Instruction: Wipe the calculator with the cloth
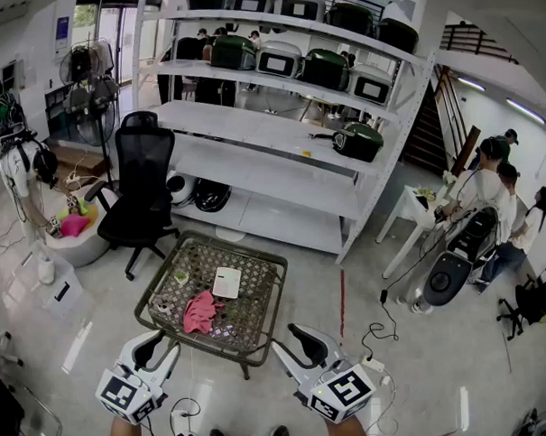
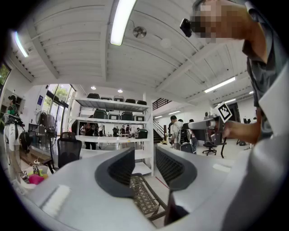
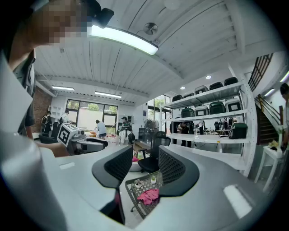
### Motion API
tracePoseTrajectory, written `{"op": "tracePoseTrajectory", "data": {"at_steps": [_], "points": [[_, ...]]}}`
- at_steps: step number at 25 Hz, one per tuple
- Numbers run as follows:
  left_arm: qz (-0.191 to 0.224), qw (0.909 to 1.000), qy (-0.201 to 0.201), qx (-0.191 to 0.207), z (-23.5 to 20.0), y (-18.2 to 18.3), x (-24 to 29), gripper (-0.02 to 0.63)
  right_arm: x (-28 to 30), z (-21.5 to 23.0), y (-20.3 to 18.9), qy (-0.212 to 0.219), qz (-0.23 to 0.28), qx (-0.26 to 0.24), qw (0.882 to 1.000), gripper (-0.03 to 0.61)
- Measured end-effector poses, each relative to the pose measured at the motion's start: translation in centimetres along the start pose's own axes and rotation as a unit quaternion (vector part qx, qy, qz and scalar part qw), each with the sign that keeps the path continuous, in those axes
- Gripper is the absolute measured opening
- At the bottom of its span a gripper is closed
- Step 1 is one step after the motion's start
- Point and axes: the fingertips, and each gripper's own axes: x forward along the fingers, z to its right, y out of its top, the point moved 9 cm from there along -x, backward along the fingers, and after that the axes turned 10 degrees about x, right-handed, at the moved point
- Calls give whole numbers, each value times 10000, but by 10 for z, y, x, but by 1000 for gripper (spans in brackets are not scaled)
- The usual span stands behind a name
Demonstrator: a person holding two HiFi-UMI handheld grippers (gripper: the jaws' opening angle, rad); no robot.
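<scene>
Pink cloth (image 1: 201, 311) unlifted on the wicker table (image 1: 263, 303) just beside the white calculator (image 1: 227, 282); left tongs (image 1: 161, 348) and right tongs (image 1: 292, 343) slightly spread, empty, short of both; wiping not begun.

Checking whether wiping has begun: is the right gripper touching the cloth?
Apart. Right gripper view: the cloth lies on the table, well beyond the right gripper's empty, parted jaws.

Bright, even daylight-white glow from the ceiling tubes (image 2: 118, 21); the glossy floor (image 1: 80, 347) throws back streaks; fisheye bends every edge, corners black.
</scene>
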Motion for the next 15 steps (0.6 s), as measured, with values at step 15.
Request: {"op": "tracePoseTrajectory", "data": {"at_steps": [15], "points": [[179,9998,-77,-5,-20,-15,8,161,6,-5,6,-249,11,-233,9994,161]]}}
